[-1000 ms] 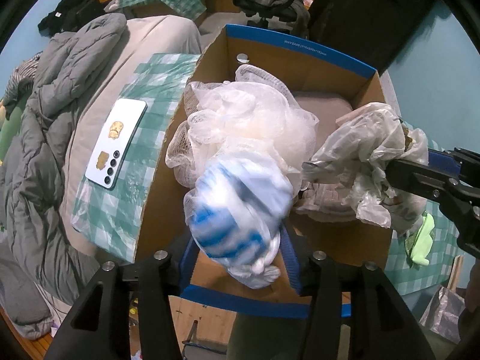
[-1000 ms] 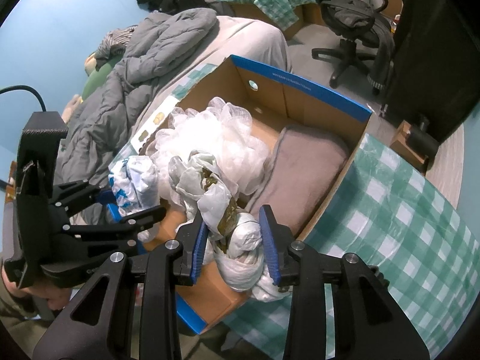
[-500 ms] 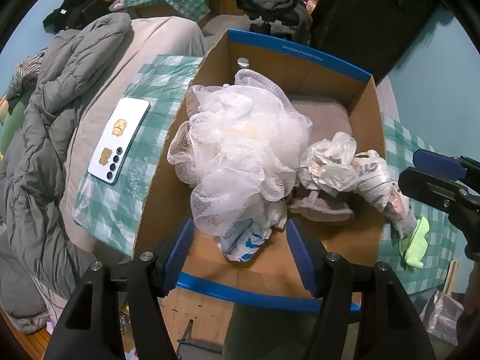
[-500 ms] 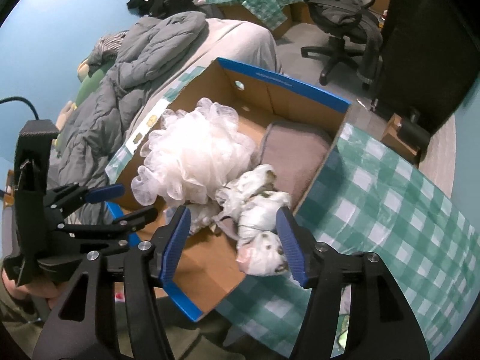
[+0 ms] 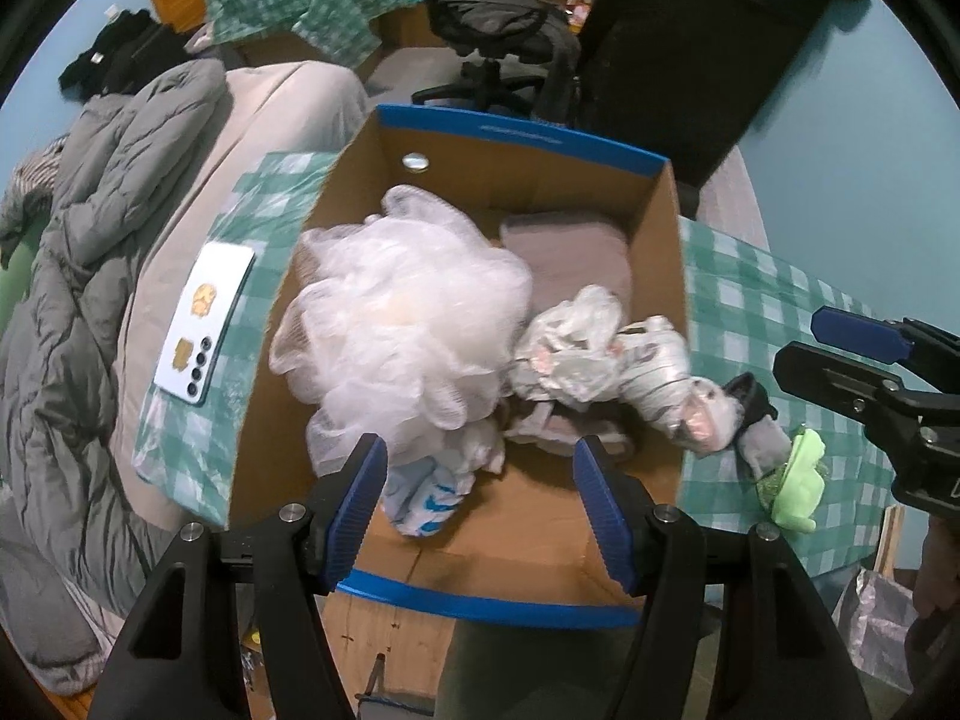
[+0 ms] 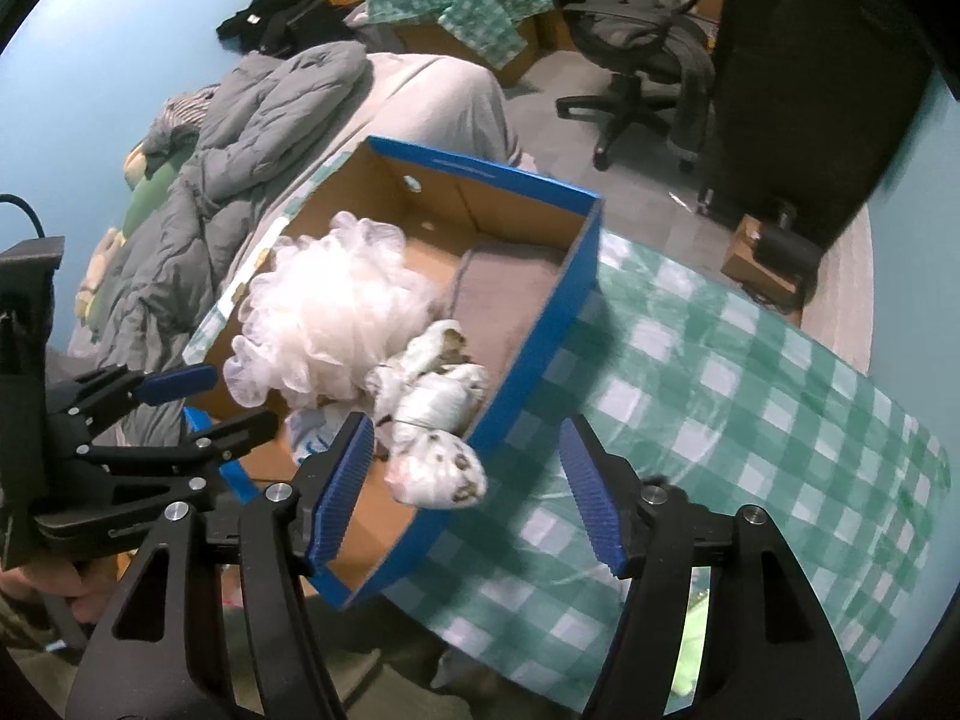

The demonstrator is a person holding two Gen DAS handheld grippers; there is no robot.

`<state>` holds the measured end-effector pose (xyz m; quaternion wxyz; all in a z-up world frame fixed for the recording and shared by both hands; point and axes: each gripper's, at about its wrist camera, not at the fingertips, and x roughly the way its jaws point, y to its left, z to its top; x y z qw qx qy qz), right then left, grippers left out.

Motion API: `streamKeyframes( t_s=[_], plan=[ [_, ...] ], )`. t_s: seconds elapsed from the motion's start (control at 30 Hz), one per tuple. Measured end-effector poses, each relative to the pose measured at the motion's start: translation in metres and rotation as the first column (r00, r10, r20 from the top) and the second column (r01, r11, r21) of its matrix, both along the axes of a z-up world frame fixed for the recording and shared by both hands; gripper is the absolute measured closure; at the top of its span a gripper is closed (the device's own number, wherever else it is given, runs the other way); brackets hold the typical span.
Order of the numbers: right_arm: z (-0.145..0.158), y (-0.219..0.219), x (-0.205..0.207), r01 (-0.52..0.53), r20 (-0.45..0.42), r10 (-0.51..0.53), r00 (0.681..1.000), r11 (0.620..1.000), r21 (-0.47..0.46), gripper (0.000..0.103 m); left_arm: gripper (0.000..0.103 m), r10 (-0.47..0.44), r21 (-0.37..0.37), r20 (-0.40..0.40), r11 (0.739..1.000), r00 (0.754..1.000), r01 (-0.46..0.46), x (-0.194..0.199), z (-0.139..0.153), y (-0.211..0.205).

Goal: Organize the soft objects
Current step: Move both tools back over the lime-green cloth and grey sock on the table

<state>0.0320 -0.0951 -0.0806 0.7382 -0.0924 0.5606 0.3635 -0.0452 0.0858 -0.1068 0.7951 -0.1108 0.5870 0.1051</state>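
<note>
- A white mesh bath pouf (image 5: 402, 324) lies inside the cardboard box (image 5: 522, 162), with a blue-and-white bag (image 5: 426, 495) under its near edge.
- A knotted plastic bundle (image 5: 606, 354) sprawls beside the pouf and hangs over the box's right wall.
- A folded grey-brown cloth (image 5: 570, 252) lies at the back.
- The left gripper (image 5: 480, 504) and the right gripper (image 6: 465, 483) have just been opening; both jaws stand spread, nothing between them.
- A phone (image 5: 201, 324) rests on the checked cloth (image 5: 756, 294) left of the box.
</note>
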Motion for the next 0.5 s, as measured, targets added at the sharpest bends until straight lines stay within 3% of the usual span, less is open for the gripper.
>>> streamKeyframes(
  t_s=[0.5],
  plan=[
    [-0.005,-0.083,0.016,0.154,-0.019,-0.155,0.988,0.987,-0.046,0.037,0.037,-0.145,-0.013,0.015,0.989,0.989,0.145,0.037,0.003,-0.059]
  ],
)
